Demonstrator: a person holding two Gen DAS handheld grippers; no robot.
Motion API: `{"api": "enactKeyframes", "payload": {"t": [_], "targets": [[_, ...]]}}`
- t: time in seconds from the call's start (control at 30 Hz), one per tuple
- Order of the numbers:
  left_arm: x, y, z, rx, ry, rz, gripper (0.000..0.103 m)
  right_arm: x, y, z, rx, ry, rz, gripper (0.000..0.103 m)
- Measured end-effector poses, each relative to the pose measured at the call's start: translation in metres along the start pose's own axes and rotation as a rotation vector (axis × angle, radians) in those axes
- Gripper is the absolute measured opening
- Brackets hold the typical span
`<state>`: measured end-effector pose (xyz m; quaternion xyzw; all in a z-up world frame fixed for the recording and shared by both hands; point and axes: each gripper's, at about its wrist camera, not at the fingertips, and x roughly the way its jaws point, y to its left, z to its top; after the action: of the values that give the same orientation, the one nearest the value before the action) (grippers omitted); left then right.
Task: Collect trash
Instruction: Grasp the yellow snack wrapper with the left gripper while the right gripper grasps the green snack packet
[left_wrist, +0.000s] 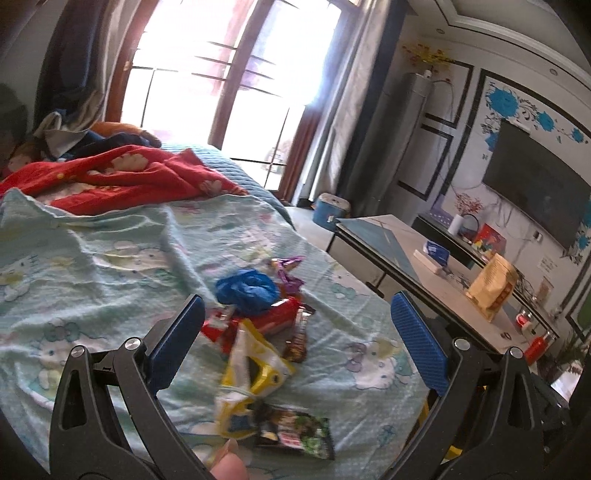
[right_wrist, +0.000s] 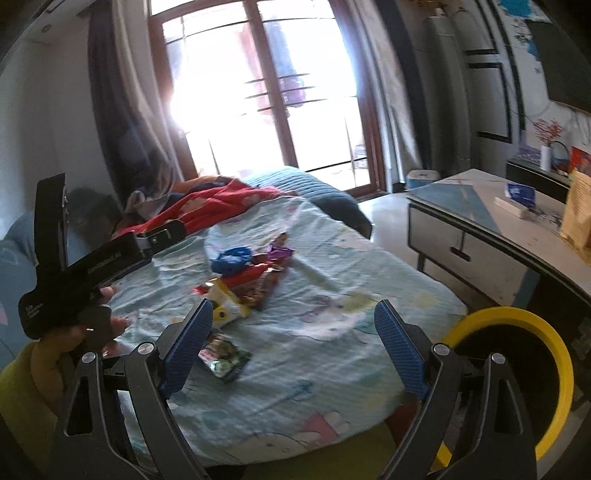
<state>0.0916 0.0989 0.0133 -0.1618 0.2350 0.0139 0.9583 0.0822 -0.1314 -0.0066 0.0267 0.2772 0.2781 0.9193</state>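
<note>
Left tongs (left_wrist: 295, 336) are hanging wide open over the bed (left_wrist: 110, 258), holding nothing. The trash pile is sitting dead ahead of them, between the two blue pads (left_wrist: 177, 343), strung out along the tongs' forward axis. Nearest is the dark green-and-black packet (left_wrist: 295, 430), lying flat just under the tips and slightly right of centre. The yellow-and-white wrapper (left_wrist: 255, 369) is running lengthwise away from the tongs just past it, with the brown bar wrapper (left_wrist: 297, 339) beside it on the right. Further out the red packet (left_wrist: 258, 321) is lying crosswise, the crumpled blue bag (left_wrist: 247, 290) is resting on top of it, and the purple foil wrapper (left_wrist: 288, 273) is farthest.

Right tongs (right_wrist: 293, 343) are also gaping wide and empty. From them the same pile is lying ahead and to the left: the dark packet (right_wrist: 225, 360) is sitting just beside the left pad (right_wrist: 188, 347), the yellow wrapper (right_wrist: 229, 306) is beyond it, and the blue bag (right_wrist: 232, 260) is well ahead. The yellow-rimmed bin (right_wrist: 517, 376) is sitting off the bed edge to the right of these tongs, near the bench (right_wrist: 480, 251).

Judgement: left tongs are nearer and squarer to the pile, and the dark packet is looking like the closest pick. It is lying flat, so a pad will likely be needing to get under an edge. Right tongs are closer to the bin.
</note>
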Motion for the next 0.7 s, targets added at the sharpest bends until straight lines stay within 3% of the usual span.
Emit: {"api": "enactKeyframes", "payload": {"t": [0.33,0.57,0.6,0.7], "targets": [[-0.005,0.045,0.008,-0.048,0.016,0.076,0.092,0.037,0.034,0.0,-0.026,0.075,0.085,0.086],[-0.005,0.07,-0.003,-0.053,0.072,0.073,0.092,0.064,0.045,-0.012,-0.038,0.137,0.099,0.086],[-0.004,0.072,-0.005,-0.058,0.083,0.065,0.091,0.066,0.046,-0.013,-0.04,0.143,0.098,0.084],[-0.003,0.079,-0.015,-0.064,0.127,0.044,0.072,0.078,0.048,-0.02,-0.039,0.175,0.103,0.08]]}}
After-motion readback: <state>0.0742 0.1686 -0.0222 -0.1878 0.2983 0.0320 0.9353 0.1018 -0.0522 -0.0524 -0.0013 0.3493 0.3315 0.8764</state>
